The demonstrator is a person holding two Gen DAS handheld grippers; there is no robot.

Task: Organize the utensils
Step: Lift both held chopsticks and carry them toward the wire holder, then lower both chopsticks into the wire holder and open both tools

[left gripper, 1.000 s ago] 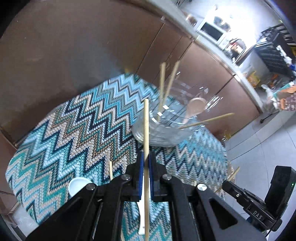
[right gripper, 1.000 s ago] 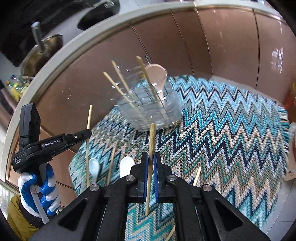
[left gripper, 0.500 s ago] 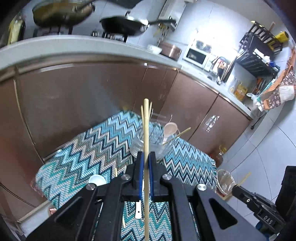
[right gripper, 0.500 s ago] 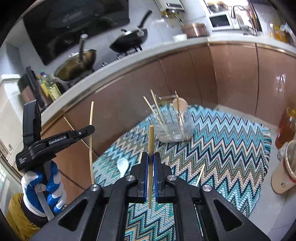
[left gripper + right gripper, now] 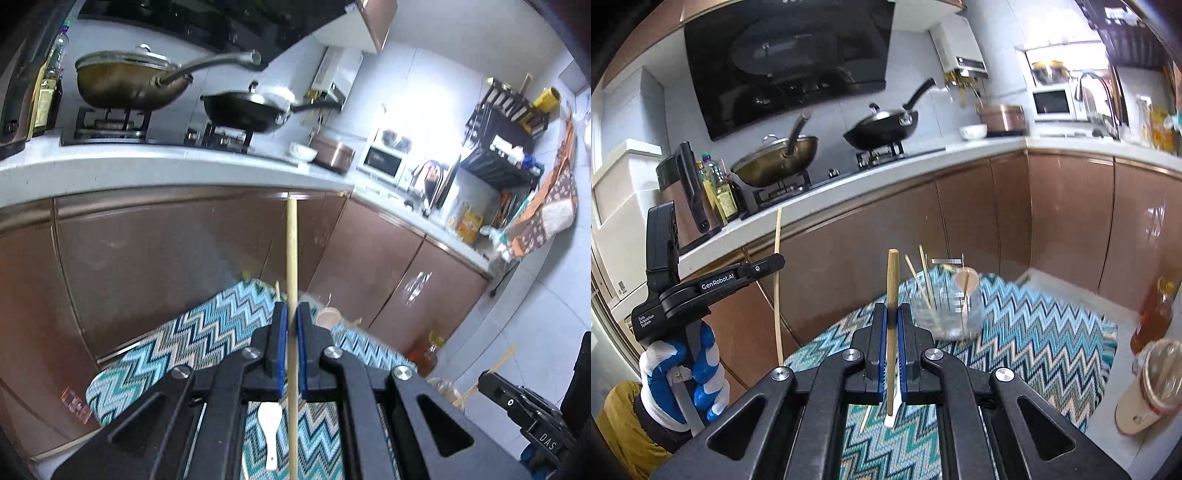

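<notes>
Left gripper (image 5: 291,325) fingers clamped on upright chopstick (image 5: 291,266). Right gripper (image 5: 893,325) fingers clamped on second chopstick (image 5: 892,295); glass jar (image 5: 945,314) beyond fingertips, right.

"GenRobot.AI" on left hand-held gripper (image 5: 777,260), "DAS" on right hand-held gripper (image 5: 487,380)

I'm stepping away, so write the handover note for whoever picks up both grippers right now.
Left gripper: shut on a long chopstick, held upright.
Right gripper: shut on a shorter chopstick, also upright.
Both are raised above the zigzag mat.
Clear glass holder stands on the mat with several chopsticks and a wooden spoon already in it.
Left to do: drop both held chopsticks into the holder, then collect the white spoon and a loose chopstick lying on the mat.
</notes>
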